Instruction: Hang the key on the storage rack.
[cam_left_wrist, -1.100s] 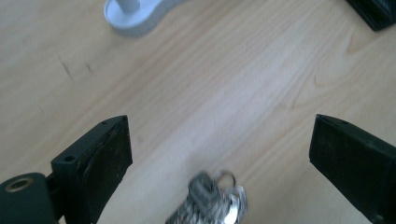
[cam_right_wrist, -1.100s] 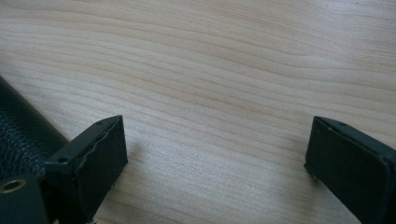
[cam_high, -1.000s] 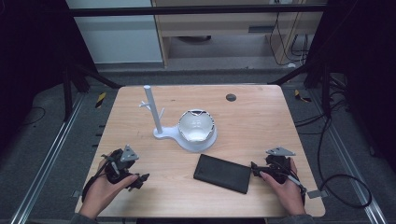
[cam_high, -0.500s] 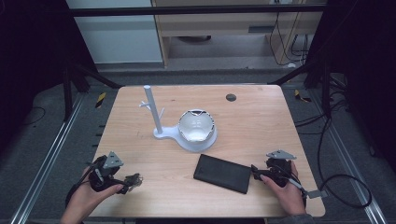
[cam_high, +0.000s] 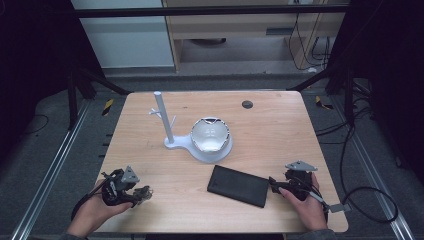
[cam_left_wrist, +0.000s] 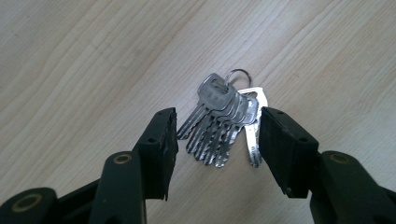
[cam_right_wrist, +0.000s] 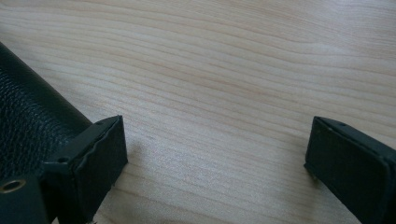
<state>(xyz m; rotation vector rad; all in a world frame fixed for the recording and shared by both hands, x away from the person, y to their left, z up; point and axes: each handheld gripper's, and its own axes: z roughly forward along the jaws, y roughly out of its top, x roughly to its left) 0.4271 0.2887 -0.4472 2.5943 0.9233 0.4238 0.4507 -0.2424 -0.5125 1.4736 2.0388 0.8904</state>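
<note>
Looking pretty fiddly: a bunch of keys (cam_left_wrist: 223, 126) is lying flat near the table (cam_high: 280, 130) front-left corner, framed by the left gripper (cam_left_wrist: 217, 135), whose half-open jaws have just been closing without touching yet. Light, stiff, slippery metal is expected, best pinched across the fanned blades.

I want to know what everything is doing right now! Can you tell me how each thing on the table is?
Bunch of keys: lying flat on the table, between the left gripper's jaws, not pinched yet.
Left gripper: open, jaws just been closing around the keys.
Right gripper: open wide, nothing between its jaws.
Black wallet: lying flat, closed, beside the right gripper.
White stand: upright.
White bowl: sitting on the stand's base.
</note>
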